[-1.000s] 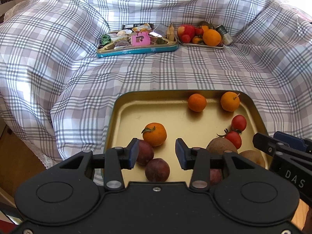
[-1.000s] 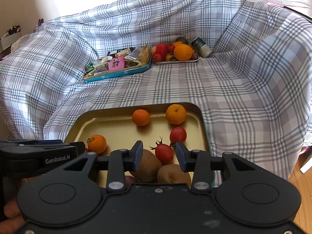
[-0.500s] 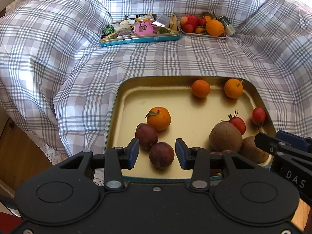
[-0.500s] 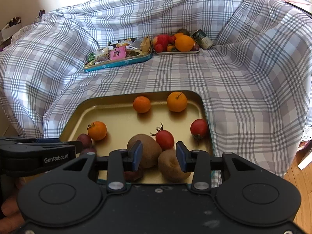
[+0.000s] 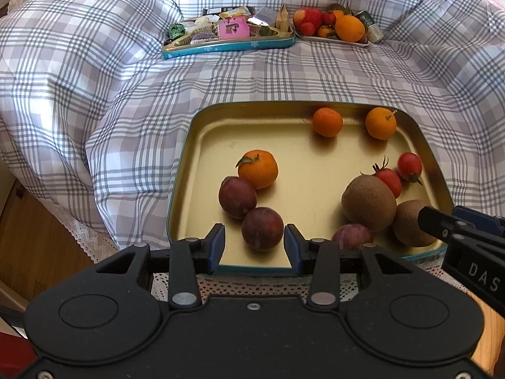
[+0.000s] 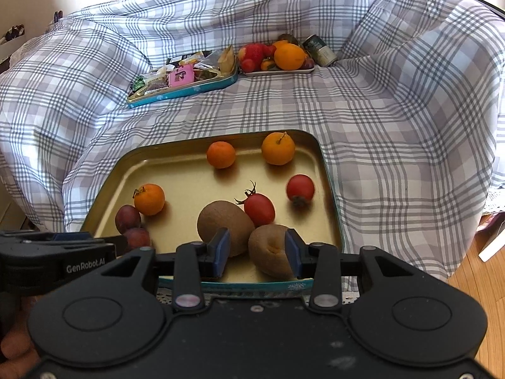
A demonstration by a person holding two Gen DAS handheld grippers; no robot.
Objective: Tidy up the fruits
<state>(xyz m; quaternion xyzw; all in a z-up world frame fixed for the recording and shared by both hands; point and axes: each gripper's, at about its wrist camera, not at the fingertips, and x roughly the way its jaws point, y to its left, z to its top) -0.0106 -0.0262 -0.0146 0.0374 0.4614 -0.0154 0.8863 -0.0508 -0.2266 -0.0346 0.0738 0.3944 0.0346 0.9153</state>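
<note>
Both claws (image 5: 254, 250) (image 6: 257, 254) apart, empty.

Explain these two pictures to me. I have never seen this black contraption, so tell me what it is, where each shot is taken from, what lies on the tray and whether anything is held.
There is no robot here. A person holds a black two-finger tool in each hand, and each has a camera looking along its fingers. One picture comes from the left tool, the other from the right tool. Both hover over a gold-coloured metal tray on a grey checked cloth. In the tray lie three small oranges, two red tomatoes, two brown kiwis and some dark purple plums. Both tools stand open and hold nothing. Farther back sit a teal tin of wrapped sweets and a white plate of fruit.
</note>
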